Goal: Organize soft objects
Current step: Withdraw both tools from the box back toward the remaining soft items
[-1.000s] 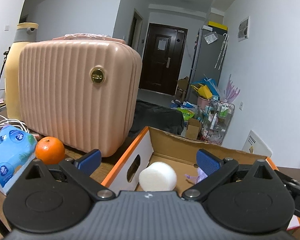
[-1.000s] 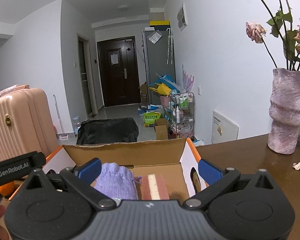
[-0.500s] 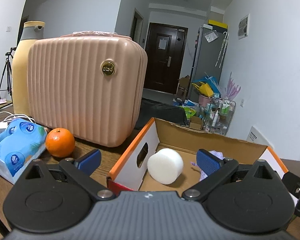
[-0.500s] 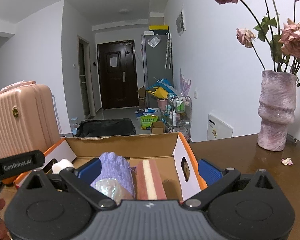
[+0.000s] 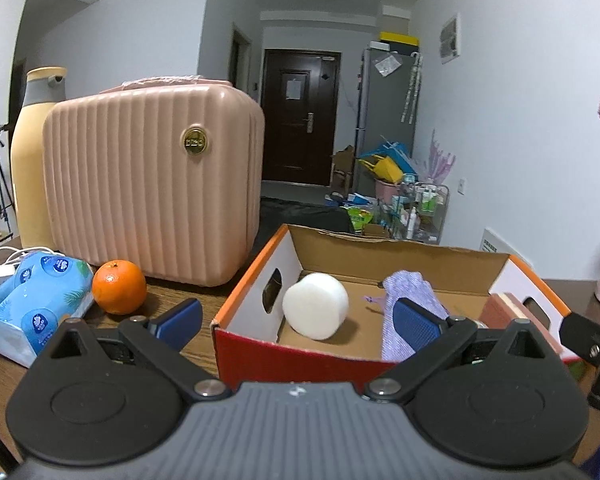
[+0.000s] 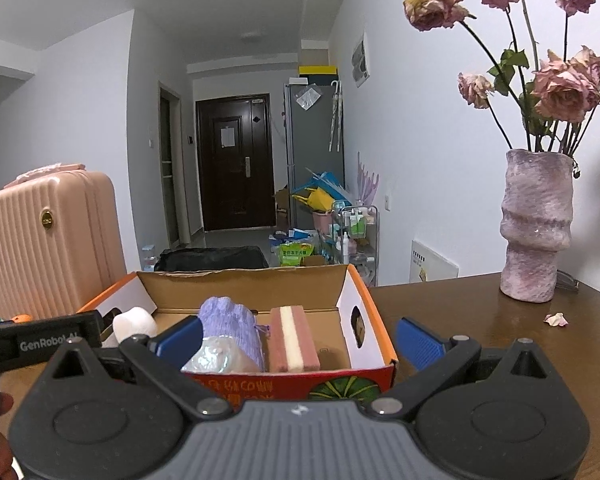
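Grippers come first, since they sit nearest to us. We hold two of them. Our left gripper (image 5: 296,318) has its blue pads spread wide and grasps nothing. Our right gripper (image 6: 298,338) is spread wide too, with nothing in it. Both hang just in front of the box (image 6: 374,322), at its near wall and above the table (image 6: 480,320). We think they wait here because the soft things already lie inside the box, and that looks like the place for them.

Inside the box we count four soft things. One white roll (image 5: 315,306) lies at the left end, near the hole in the side wall. One purple cloth (image 6: 232,330) stands in the middle, bunched up. One shiny bag (image 6: 218,358) leans against the near wall, touching the cloth. One sponge (image 6: 292,340) with pink and cream stripes stands on its edge at the right end, just beside the cloth. We think they stand side by side so that all of them fit.

Left of the box, on the table, we see one orange (image 5: 119,287) and one blue tissue pack (image 5: 32,306), touching each other. The pack looks soft, so we guess it may be next. Behind them stands one pink case (image 5: 152,196), with one tall yellow bottle (image 5: 30,152) at its left side.

Far to the right, well apart from the box, one vase (image 6: 536,226) holds dried roses. A few fallen petals (image 6: 556,319) lie near it.
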Available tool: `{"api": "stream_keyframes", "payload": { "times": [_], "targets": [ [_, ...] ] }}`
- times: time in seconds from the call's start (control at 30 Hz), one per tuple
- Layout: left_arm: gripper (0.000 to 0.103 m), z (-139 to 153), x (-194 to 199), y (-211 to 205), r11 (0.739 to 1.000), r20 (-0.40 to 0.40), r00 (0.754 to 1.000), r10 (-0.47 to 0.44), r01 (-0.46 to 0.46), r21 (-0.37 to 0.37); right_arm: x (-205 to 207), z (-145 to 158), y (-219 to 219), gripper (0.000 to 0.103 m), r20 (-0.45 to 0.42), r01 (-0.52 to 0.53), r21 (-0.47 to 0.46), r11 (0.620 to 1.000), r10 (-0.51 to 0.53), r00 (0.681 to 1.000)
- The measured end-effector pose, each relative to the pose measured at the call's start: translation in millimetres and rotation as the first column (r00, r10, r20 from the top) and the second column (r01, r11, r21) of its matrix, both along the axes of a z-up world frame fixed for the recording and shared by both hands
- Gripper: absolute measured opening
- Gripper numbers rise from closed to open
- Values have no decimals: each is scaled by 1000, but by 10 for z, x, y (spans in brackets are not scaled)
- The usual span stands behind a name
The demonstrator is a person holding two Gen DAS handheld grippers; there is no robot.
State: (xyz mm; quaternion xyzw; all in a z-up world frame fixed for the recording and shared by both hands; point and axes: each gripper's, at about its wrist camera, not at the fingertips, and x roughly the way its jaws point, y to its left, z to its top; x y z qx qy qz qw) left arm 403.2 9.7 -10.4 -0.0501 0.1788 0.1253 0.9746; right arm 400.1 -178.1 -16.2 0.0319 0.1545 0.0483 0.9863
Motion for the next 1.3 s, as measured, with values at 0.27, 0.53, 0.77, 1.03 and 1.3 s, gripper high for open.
{"api": "stream_keyframes", "payload": {
  "times": [0.27, 0.53, 0.77, 1.03, 1.3],
  "targets": [
    [103, 9, -261, -68, 999, -3, 999, -35, 35, 27, -223, -46, -50, 103, 4, 7, -5, 1000, -7, 1000],
    [103, 19, -620, -85, 998, 10, 999, -40, 39, 46, -498, -89, -97, 103, 8, -5, -18, 1000, 5, 1000],
    [103, 43, -937, -50, 999, 29, 999, -27, 26, 39, -791, -103, -114, 103, 12, -25, -34, 999, 25, 1000],
    [103, 69, -1278, -64, 998, 33, 997, -65, 64, 29, -1110, -119, -117, 103, 16, -51, -57, 997, 52, 999],
    [103, 72, -1563, -103, 994, 27, 995, -97, 95, 52, -1390, -130, -136, 103, 16, -70, -71, 995, 72, 997]
  ]
}}
